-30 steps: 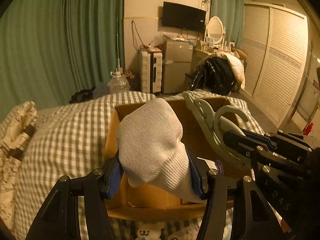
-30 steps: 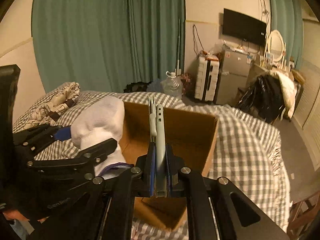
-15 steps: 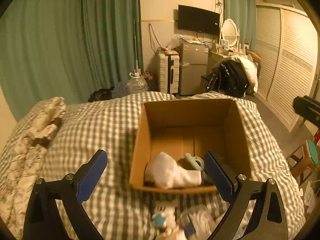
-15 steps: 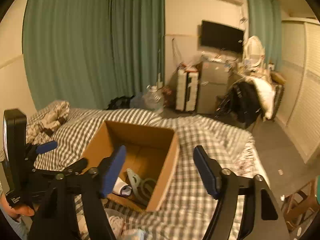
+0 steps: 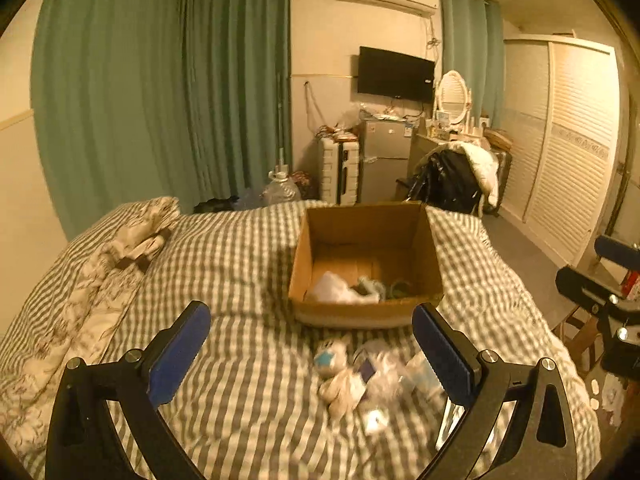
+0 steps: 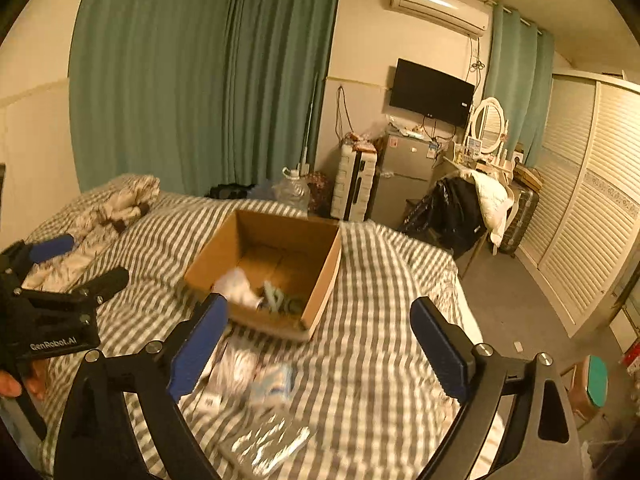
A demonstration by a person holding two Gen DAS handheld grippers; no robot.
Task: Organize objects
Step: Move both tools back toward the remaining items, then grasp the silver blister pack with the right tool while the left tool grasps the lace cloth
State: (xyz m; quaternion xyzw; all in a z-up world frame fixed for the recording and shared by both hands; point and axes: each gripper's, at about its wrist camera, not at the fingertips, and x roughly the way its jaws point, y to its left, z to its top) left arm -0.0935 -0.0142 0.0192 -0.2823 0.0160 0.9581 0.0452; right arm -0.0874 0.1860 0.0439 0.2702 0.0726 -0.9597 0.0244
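An open cardboard box stands on the checked bed; it also shows in the right wrist view. Inside it lie a white sock and a pale green hanger, also seen in the right wrist view as the sock and the hanger. My left gripper is open and empty, held back from the box, above a small plush toy. My right gripper is open and empty, to the right of the left one. Loose packets lie on the bed before the box.
A crumpled patterned quilt lies at the bed's left side. A silvery flat packet lies near the bed's front edge. Past the bed's far end stand a chair with clothes, a small fridge and a wardrobe.
Both grippers opened and let the sock and the hanger drop into the box. Both then pulled back and up from the box, so more of the bed shows.
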